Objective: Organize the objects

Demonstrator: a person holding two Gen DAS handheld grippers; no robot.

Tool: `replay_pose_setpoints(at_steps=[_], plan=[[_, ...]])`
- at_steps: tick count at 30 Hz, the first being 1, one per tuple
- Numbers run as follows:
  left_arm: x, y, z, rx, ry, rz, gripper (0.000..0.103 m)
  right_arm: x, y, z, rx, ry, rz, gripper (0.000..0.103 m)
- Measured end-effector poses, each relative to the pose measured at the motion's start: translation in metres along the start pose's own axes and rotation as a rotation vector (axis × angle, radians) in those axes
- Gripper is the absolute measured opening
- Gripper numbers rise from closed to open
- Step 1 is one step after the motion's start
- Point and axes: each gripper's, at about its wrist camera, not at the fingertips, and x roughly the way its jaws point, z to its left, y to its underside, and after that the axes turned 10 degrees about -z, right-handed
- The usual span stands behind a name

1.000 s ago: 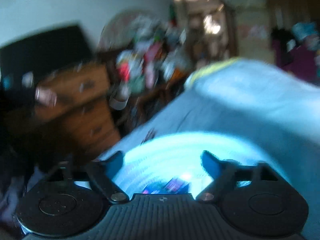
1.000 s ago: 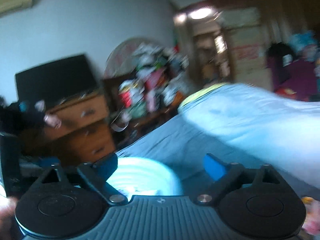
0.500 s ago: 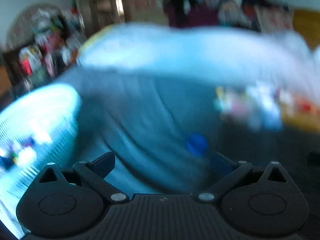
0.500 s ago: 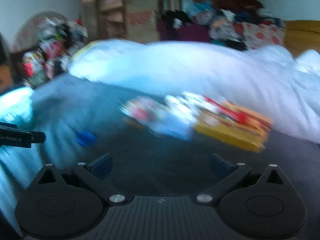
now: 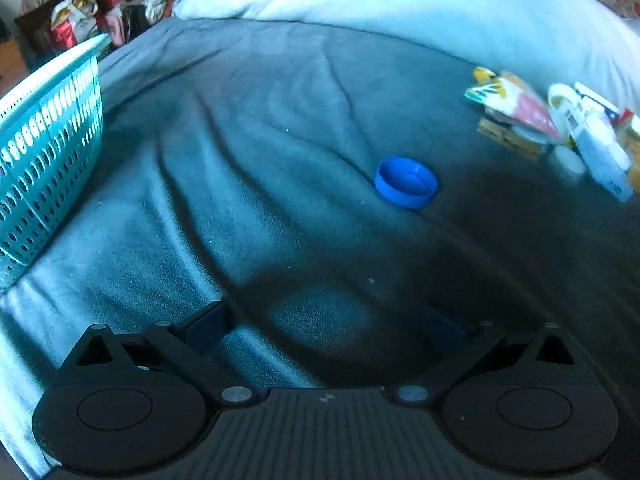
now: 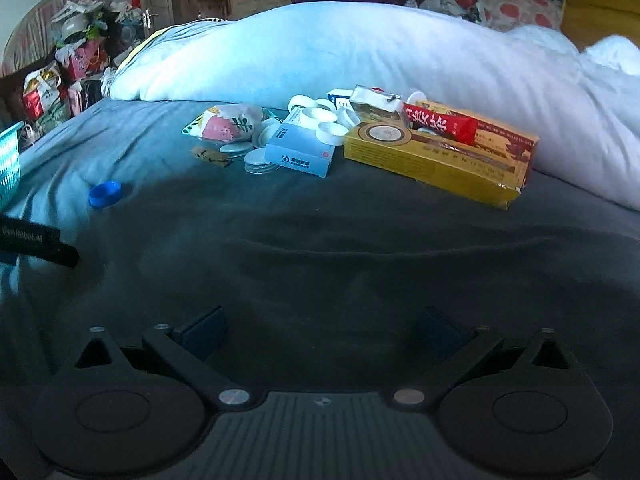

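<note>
On the bed [image 6: 304,240], covered by a grey-blue sheet, a heap of small objects is seen at 12 o'clock in the right wrist view: a yellow carton [image 6: 436,156] with a red tube [image 6: 440,122] lying on it, a pale blue box [image 6: 300,152] touching its 9 o'clock end, white rings and lids [image 6: 320,120] behind the box, and a flowered pouch [image 6: 228,124] at the heap's 9 o'clock edge. A blue cap [image 5: 405,182] is shown open side up, alone on the sheet, well apart from the heap; it lies at 1 o'clock in the left wrist view. A teal perforated basket [image 5: 44,160] is placed at 9 o'clock in that view. A white duvet [image 6: 360,60] is piled behind the heap. The left gripper [image 5: 326,326] is held above bare sheet, jaws spread, nothing between them. The right gripper [image 6: 322,326] is likewise held with jaws spread and empty. The heap appears blurred in the left wrist view, so its items are possibly the same ones.
</note>
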Motion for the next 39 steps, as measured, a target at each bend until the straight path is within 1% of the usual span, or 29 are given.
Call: replay_pose_setpoints(at_steps=[5, 8, 16, 21, 32, 39], plan=[[0.002, -0.006, 0.005, -0.037, 0.002, 0.011, 0.103, -0.003, 0.000, -0.002, 0.005, -0.004, -0.006, 0.103], [0.000, -0.003, 0.007, -0.046, 0.004, -0.005, 0.103, -0.004, 0.000, -0.001, 0.002, -0.001, -0.010, 0.103], [0.001, 0.000, 0.006, -0.019, 0.009, -0.023, 0.103, -0.004, 0.001, 0.000, 0.002, 0.000, -0.016, 0.103], [0.000, -0.001, 0.006, -0.027, 0.006, -0.018, 0.103, -0.003, 0.001, 0.000, 0.000, 0.001, -0.019, 0.103], [-0.005, 0.003, 0.009, -0.028, 0.008, -0.038, 0.103, -0.004, 0.001, 0.000, -0.001, 0.001, -0.021, 0.103], [-0.006, 0.004, 0.006, 0.001, 0.010, -0.056, 0.103, -0.006, -0.002, -0.003, 0.021, 0.014, -0.025, 0.103]])
